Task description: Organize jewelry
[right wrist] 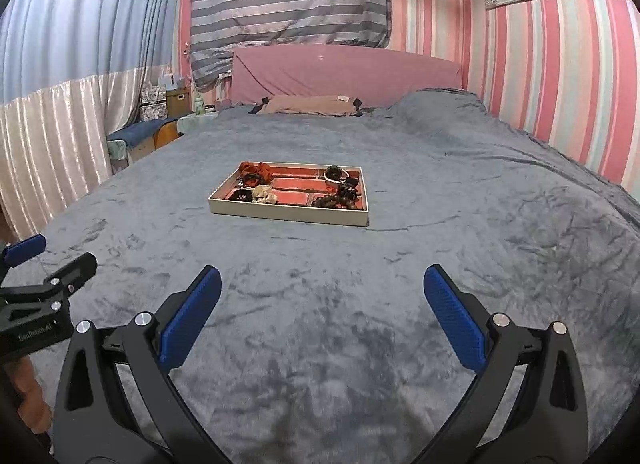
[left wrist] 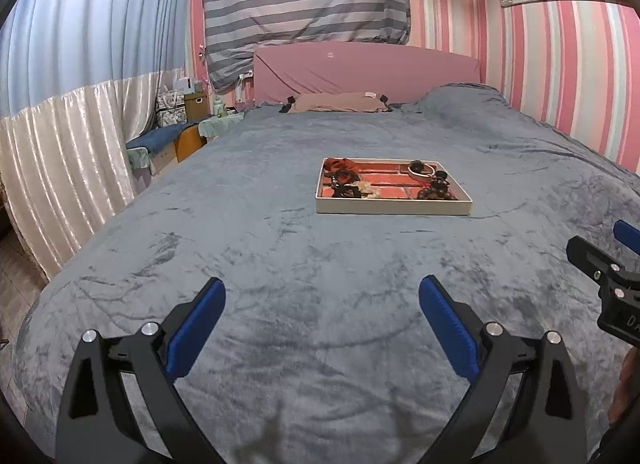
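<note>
Both claws are wide open with nothing in them, left gripper (left wrist: pixel 322 296) and right gripper (right wrist: pixel 322 288) well back from the one tray (right wrist: pixel 288 217) mid-bed. Everything's already sitting in it: maybe six pieces, hard to count, incl. a red scrunchie (right wrist: pixel 256 169) and dark beads (right wrist: pixel 334 199). Main risk: the pieces sit bunched up, so grabbing one could drag its neighbour, and the plush blanket (right wrist: pixel 320 324) lets the tray tip.

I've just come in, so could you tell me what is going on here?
A person holds the left gripper and the right gripper above a grey bed, both open and empty. Ahead sits a shallow tray with a bead bracelet, a white bangle and scrunchies. Nothing is being touched.
</note>
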`<state>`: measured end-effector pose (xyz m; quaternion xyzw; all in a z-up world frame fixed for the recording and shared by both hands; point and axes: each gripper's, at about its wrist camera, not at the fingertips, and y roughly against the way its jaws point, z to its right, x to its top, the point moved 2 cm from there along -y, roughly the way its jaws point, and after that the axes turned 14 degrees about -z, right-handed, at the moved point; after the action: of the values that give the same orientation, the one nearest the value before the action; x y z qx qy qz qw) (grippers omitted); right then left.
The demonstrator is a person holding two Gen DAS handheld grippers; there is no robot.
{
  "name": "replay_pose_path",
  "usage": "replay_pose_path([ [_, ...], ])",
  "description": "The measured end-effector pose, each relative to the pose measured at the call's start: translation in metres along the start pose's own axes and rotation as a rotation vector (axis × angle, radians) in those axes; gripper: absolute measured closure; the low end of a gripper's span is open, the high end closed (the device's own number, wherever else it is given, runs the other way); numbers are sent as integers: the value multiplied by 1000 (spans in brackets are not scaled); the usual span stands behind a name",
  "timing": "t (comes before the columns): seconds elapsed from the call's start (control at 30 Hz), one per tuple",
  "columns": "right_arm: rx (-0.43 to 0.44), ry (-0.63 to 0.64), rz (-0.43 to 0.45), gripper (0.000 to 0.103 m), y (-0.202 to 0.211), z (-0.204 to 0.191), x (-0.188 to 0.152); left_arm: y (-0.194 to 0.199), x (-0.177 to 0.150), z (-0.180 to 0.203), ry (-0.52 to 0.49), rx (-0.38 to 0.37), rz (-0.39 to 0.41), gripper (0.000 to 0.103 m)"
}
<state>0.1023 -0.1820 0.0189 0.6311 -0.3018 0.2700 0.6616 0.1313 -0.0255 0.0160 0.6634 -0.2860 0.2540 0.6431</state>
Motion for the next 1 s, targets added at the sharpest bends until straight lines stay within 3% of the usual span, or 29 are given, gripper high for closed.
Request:
replay_pose_path([
  [0.1, 5, -11, 1, 4, 5, 3, -3, 1, -1, 3, -8, 35, 11, 8],
  [0.27, 4, -12, 0, 4, 8, 3, -4, -1, 1, 0, 12, 16, -10, 8],
  [1.0, -32, -34, 60, 4, 18, 2, -7, 7, 4, -5, 9, 40, 27, 8],
])
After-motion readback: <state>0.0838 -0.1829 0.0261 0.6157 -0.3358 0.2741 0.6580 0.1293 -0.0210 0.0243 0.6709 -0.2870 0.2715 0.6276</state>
